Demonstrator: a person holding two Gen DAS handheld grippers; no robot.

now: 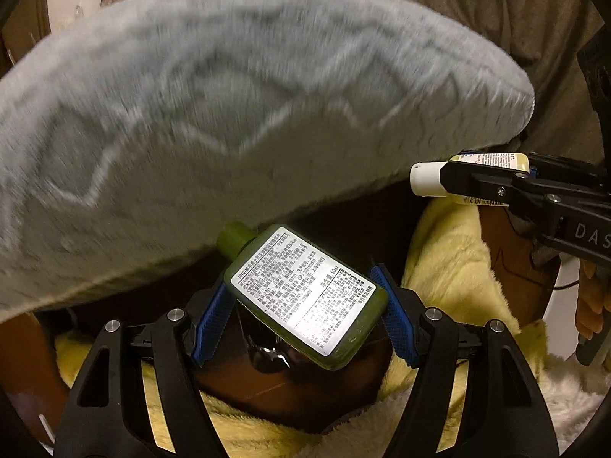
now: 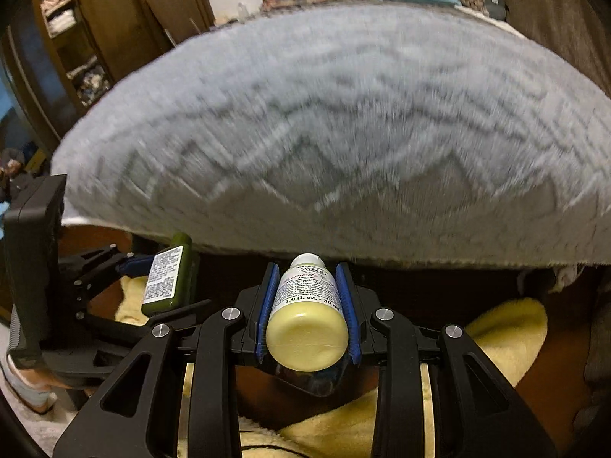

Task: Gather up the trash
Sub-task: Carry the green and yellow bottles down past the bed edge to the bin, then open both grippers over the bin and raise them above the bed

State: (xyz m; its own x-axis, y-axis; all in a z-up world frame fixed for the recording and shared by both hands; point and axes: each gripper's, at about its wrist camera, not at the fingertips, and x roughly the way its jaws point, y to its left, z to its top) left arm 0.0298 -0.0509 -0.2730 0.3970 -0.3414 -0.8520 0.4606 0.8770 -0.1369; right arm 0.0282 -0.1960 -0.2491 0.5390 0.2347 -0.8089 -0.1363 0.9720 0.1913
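Beneath the edge of a large grey plush cushion [image 1: 236, 114], two hand-held grippers hang side by side, each with a small bottle pinched between its blue pads. At left, the left gripper [image 1: 305, 309] stands fairly wide, its jaws closed on the flat sides of a green bottle [image 1: 305, 294] that lies slantwise across them, its green cap toward the cushion and its white printed label facing up. From the right wrist camera the same bottle [image 2: 168, 274] shows upright in that gripper, just left of centre. Alongside, the right gripper [image 2: 308, 313] is drawn nearly closed, clamping a pale yellow bottle [image 2: 307, 328] by its sides, the white cap pointing forward at the cushion and the round base toward the lens. The left wrist view catches this gripper [image 1: 454, 179] from the side at the right edge, its bottle [image 1: 492, 160] lying level with the cap leading. Below both tools spreads a yellow fleece blanket [image 1: 454, 267] over dark brown surfaces. Farther back, blurred wooden shelving [image 2: 76, 38] lines the left of the room.
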